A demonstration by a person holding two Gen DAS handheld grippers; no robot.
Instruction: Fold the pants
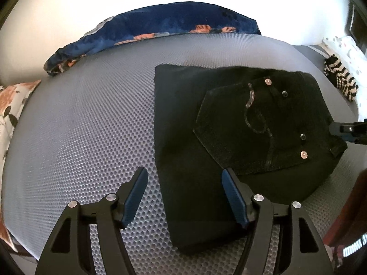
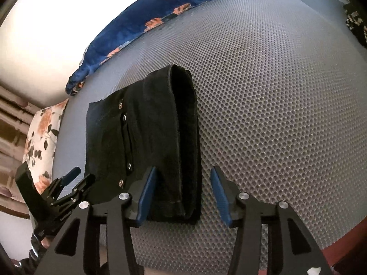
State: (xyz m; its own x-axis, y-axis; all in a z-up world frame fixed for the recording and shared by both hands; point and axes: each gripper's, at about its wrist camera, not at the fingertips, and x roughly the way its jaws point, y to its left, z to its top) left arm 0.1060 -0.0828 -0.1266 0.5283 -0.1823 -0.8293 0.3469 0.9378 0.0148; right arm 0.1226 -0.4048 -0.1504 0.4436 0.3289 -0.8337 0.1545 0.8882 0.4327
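Pants: the black pants [image 1: 240,123] lie folded into a compact stack on the mattress, back pocket and rivets facing up; in the right wrist view the same bundle [image 2: 146,137] shows its rounded fold edge on the far side.
Long axis: in the right wrist view the bundle runs away from the camera, near end at the jaws, far end toward the blue blanket.
Left gripper: the left gripper [image 1: 184,174] hangs over the near left corner of the stack, jaws wide apart; one blue pad is over bare mattress, the other over the cloth, and neither presses on it.
Right gripper: the right gripper [image 2: 183,174] sits at the near end of the bundle, jaws partly apart and gripping nothing; the folded edge lies between them, closer to the left pad.
Nearer hand: both are at the stack, on opposite ends; the right one appears better lined up with the fold edge.
Judgement: the fold looks close to finished; any next move would likely be a smoothing or a last tuck.
Surface: a grey mattress [image 1: 87,123] with a dimpled honeycomb cover.
Room: a blue flowered blanket [image 1: 160,25] bunched at the far edge, a white floral pillow [image 2: 43,137] at the side, a striped black-and-white item [image 1: 339,78] near a corner, pale wall behind.
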